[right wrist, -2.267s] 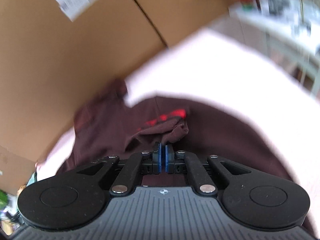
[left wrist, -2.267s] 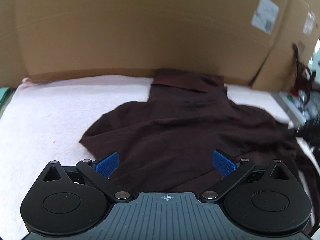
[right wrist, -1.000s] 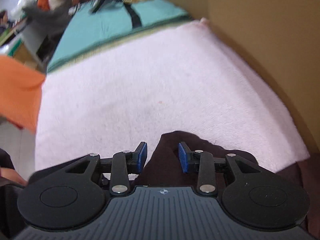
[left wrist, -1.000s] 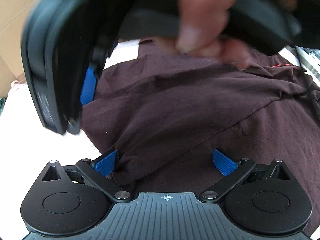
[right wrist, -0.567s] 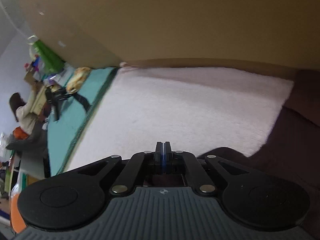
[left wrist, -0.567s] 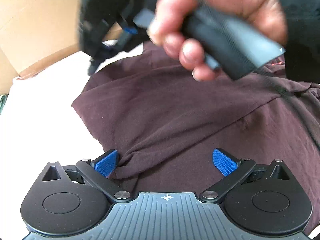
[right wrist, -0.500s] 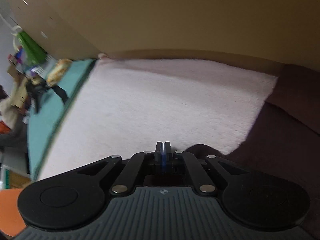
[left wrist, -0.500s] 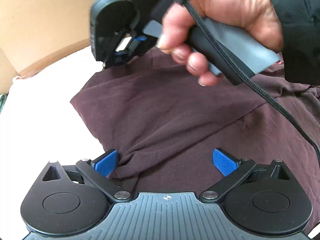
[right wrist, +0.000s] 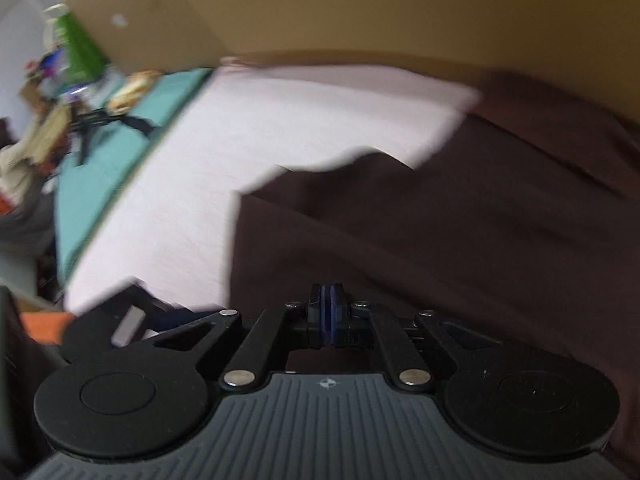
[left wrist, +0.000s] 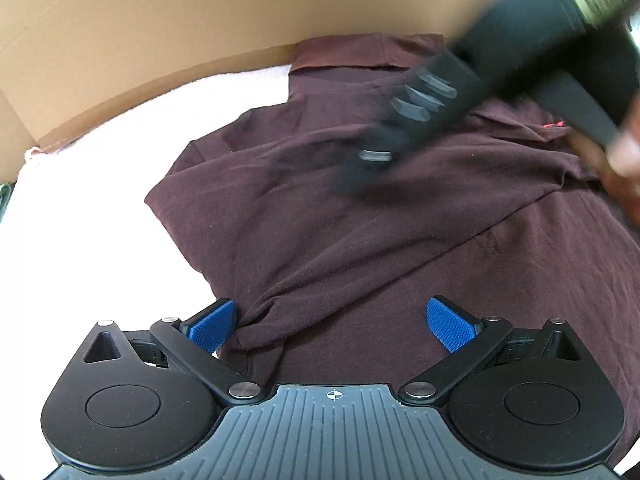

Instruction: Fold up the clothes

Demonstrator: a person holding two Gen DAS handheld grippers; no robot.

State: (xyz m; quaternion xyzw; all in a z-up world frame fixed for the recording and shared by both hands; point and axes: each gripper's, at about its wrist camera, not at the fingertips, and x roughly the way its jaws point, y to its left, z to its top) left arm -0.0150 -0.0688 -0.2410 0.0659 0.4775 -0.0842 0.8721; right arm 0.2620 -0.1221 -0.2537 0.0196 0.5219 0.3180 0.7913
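Fingers: our left gripper [left wrist: 332,322] gapes over the maroon shirt [left wrist: 360,240]; right gripper [right wrist: 330,312] pinched empty. Risk: bunched hem fold beside left pad skews fold.

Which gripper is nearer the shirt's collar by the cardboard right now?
Right. The right gripper hangs blurred over the shirt just below the collar. The left gripper sits open at the shirt's near edge.
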